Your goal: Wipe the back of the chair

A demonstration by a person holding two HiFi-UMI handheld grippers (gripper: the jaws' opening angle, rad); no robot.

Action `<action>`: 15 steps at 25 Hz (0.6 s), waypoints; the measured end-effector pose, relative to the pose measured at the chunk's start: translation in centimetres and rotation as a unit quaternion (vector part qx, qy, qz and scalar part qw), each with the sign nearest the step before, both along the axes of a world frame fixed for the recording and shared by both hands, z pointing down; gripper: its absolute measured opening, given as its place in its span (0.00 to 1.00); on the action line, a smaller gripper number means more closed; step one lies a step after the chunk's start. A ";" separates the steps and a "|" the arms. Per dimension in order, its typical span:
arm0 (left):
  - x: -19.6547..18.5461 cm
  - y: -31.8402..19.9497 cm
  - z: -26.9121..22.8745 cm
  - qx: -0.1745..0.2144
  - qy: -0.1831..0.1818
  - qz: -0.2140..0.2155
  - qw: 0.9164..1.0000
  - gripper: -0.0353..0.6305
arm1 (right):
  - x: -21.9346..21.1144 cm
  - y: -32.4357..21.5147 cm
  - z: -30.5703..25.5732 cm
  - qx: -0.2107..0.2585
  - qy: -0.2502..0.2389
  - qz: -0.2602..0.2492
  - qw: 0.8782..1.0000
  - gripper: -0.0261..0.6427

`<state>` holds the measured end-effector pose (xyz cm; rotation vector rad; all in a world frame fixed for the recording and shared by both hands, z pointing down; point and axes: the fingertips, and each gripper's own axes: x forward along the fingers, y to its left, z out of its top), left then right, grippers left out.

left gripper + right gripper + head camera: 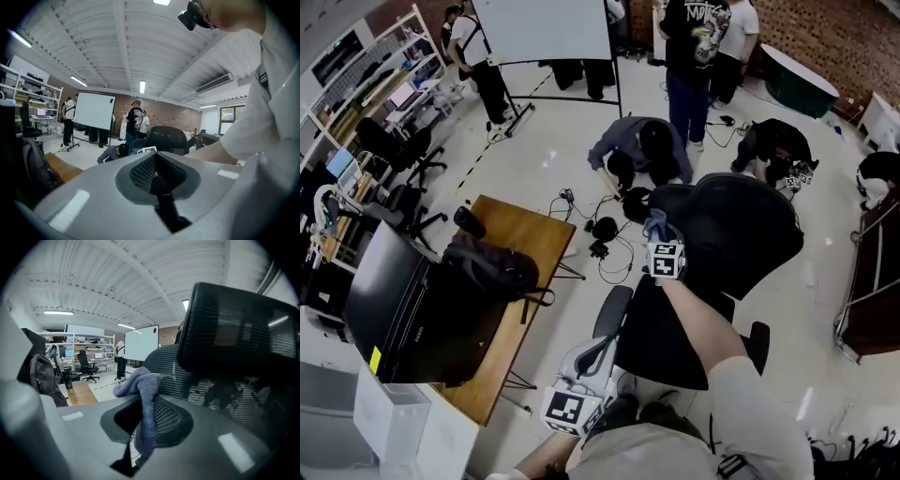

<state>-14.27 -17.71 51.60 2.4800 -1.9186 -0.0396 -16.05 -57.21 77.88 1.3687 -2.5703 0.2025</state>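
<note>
At the chair back (741, 234), right arm (705, 330) outstretched, right tongs (143, 411) pinching grey cloth (141, 385), left tongs (157, 178) pressed together

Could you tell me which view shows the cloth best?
Right gripper view: the blue-grey fabric cloth fills the middle, clamped in the right gripper. Head view shows a small bunch; left gripper view, none.

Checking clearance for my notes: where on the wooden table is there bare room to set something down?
Bare wood shows at the wooden table's far end, between the backpack and the far edge, right of the dark cylinder. A narrow strip also runs along its right edge, below the backpack. The rest is crowded by the black monitor.
</note>
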 end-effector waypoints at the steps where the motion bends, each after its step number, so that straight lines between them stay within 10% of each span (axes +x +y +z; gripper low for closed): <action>1: -0.4 -0.3 0.7 -0.011 0.001 -0.009 1.000 0.14 | 0.0 -0.9 0.1 -0.002 0.005 -0.002 1.000 0.12; 8: -0.7 -3.5 0.8 -0.028 0.008 0.018 0.999 0.14 | 4.6 -2.7 -0.4 -0.010 -0.002 0.037 0.999 0.12; 15: 2.0 -3.8 -0.7 0.004 0.001 0.119 0.993 0.14 | 22.1 -0.3 1.1 -0.011 0.026 0.169 0.985 0.12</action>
